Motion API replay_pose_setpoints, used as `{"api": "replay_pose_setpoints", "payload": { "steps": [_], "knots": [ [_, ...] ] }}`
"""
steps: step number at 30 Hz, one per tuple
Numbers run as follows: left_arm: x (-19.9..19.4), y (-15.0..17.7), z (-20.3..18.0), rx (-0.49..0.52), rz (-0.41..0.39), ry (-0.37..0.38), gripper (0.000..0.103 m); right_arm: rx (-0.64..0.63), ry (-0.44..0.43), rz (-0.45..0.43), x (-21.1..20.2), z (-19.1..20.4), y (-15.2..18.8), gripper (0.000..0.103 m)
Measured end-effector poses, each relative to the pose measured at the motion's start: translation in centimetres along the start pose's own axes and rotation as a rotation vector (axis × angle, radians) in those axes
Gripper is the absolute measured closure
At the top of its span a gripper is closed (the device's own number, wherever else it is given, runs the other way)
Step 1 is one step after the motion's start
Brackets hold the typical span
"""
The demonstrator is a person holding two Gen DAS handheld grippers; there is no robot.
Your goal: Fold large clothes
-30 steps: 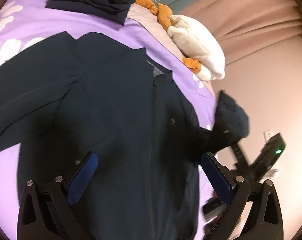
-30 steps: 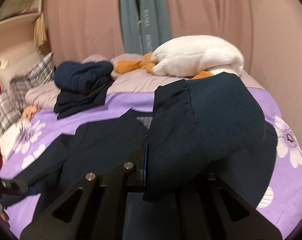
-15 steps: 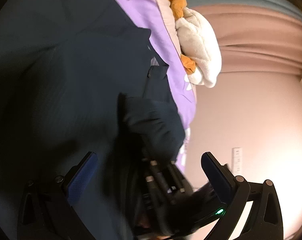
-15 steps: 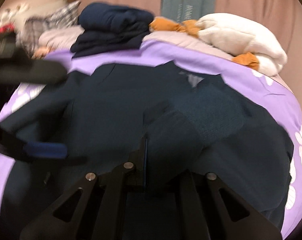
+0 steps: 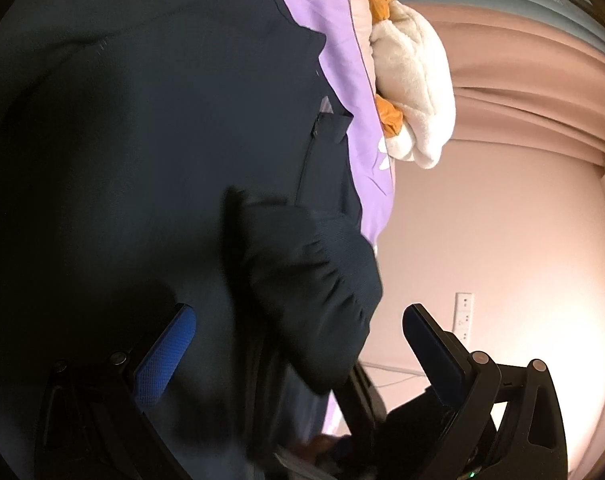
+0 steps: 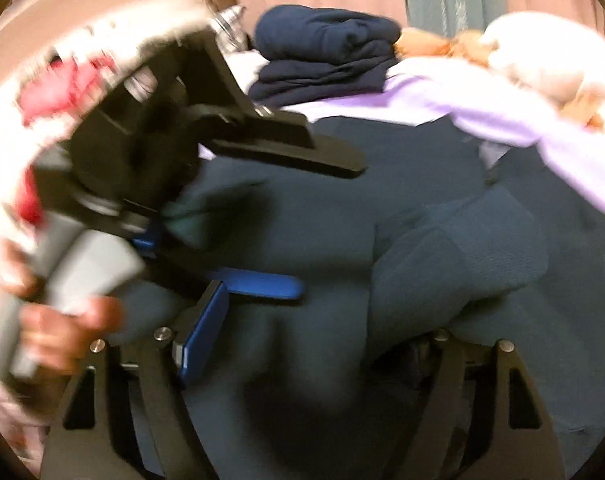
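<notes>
A dark navy jacket (image 5: 150, 152) lies spread on the purple bed sheet (image 5: 354, 60). One sleeve is folded across its front, and the ribbed cuff (image 5: 314, 280) rests on the body. My left gripper (image 5: 298, 316) hovers low over the jacket, open, its blue pads well clear of the cuff on both sides. The jaws of my right gripper (image 6: 326, 320) are opening; the cuff (image 6: 442, 264) lies loose between them and partly hides the right finger. The right wrist view also shows the left gripper (image 6: 262, 216), held by a hand (image 6: 62, 320).
A stack of folded navy clothes (image 6: 326, 52) sits at the far side of the bed. A white plush blanket with orange cloth (image 5: 414, 92) lies by the bed's edge. Pink curtains and a wall with a socket (image 5: 462, 312) are beyond.
The right gripper came down with the sleeve, laid the cuff on the jacket's front and went from shut to parted. The left gripper sank closer to the jacket and rolled.
</notes>
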State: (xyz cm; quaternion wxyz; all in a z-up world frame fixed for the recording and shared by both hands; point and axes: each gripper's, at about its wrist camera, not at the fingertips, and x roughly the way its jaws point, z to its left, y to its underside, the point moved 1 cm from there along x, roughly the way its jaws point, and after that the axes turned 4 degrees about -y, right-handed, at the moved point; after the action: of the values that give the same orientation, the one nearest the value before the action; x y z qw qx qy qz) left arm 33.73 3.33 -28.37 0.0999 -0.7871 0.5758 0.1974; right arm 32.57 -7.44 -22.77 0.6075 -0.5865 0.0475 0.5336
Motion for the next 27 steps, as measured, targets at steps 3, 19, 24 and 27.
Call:
{"api": "replay_pose_setpoints", "payload": {
  "steps": [3, 19, 24, 27],
  "knots": [
    [0.7, -0.1, -0.4, 0.016, 0.014, -0.017, 0.001, 0.069, -0.065, -0.043, -1.8, -0.9, 0.5, 0.026],
    [-2.5, 0.3, -1.0, 0.066, -0.037, -0.063, 0.001, 0.525, 0.059, -0.132, -1.1, -6.4, 1.7, 0.085],
    [-4.9, 0.5, 0.4, 0.042, -0.049, -0.044, 0.001, 0.007, 0.199, -0.076, -0.3, 2.7, -1.0, 0.081],
    [-5.1, 1.2, 1.5, 0.019, -0.029, -0.035, 0.001, -0.167, 0.208, 0.031, 1.7, 6.3, -0.3, 0.064]
  ]
}}
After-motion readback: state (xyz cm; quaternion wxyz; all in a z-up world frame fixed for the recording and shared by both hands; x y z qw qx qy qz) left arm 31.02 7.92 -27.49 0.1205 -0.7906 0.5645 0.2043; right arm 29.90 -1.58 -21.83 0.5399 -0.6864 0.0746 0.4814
